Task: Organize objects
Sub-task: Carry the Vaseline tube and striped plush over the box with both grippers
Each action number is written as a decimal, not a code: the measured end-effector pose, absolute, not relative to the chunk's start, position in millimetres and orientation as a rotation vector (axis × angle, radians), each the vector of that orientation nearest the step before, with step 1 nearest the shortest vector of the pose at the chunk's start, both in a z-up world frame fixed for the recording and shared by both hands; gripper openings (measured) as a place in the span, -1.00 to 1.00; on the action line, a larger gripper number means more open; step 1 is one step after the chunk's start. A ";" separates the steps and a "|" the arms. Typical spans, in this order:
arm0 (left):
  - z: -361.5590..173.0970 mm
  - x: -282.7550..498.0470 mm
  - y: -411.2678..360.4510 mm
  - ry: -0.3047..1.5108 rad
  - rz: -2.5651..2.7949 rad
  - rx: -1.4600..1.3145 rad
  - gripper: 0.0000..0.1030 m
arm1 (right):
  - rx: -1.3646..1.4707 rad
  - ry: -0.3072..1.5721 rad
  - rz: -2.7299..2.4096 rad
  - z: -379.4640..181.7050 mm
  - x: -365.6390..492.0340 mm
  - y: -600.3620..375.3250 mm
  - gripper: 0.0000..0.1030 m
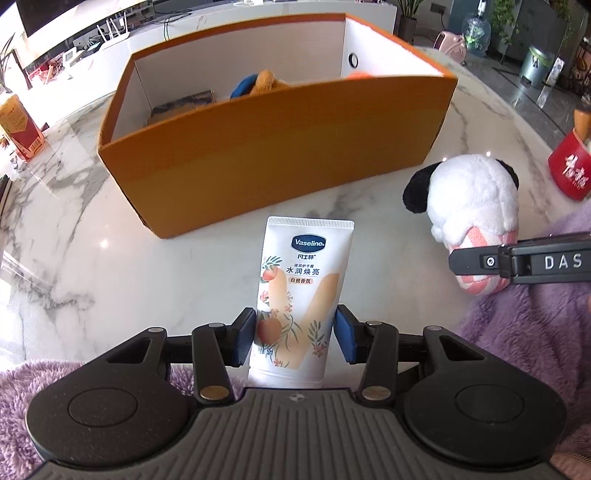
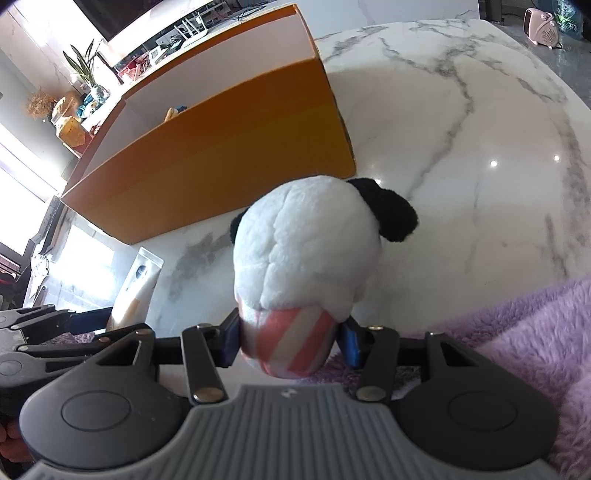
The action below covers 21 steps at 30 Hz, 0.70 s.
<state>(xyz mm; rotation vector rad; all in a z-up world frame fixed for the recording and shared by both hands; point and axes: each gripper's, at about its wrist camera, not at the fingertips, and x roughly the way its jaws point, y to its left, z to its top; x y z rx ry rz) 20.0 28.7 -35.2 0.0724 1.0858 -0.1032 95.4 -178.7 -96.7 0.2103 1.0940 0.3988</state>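
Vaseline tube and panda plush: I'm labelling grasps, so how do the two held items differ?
The Vaseline tube is flat, smooth and printed; the panda plush is rounded, fuzzy and white with black ears. The left tongs hold the tube; the right tongs pinch the plush's pink-striped end. Both are outside the orange box.

Sunlit marble table (image 1: 110, 236), white cabinet (image 1: 184, 33) behind

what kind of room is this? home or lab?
Likely a home living room: a marble table, a Wi-Fi router on a long white media console, potted plants and a pedal bin behind.
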 end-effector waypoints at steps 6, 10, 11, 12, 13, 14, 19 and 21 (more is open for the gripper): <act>-10.8 28.4 14.4 1.026 -0.142 0.045 0.04 | 0.197 1.038 0.408 -74.0 86.9 -181.0 0.05; 0.5 47.1 3.7 0.995 -0.165 0.037 0.03 | 0.182 1.009 0.417 -59.5 82.1 -181.4 0.05; 4.1 46.6 2.9 0.985 -0.169 0.037 0.03 | 0.179 1.003 0.420 -56.9 79.5 -181.9 0.05; 9.1 45.9 1.2 0.974 -0.173 0.039 0.03 | 0.175 0.996 0.422 -53.2 78.5 -181.3 0.05; 13.3 46.9 0.3 0.965 -0.178 0.040 0.03 | 0.173 0.987 0.424 -49.6 77.3 -181.7 0.05; 17.7 48.5 -0.3 0.958 -0.181 0.041 0.03 | 0.172 0.978 0.427 -45.8 76.2 -183.1 0.05; 39.4 57.9 -1.4 0.921 -0.211 0.055 0.03 | 0.174 0.925 0.462 -21.7 75.0 -186.3 0.05; 48.1 64.8 -0.3 0.906 -0.218 0.063 0.03 | 0.162 0.896 0.467 -10.7 77.1 -186.3 0.05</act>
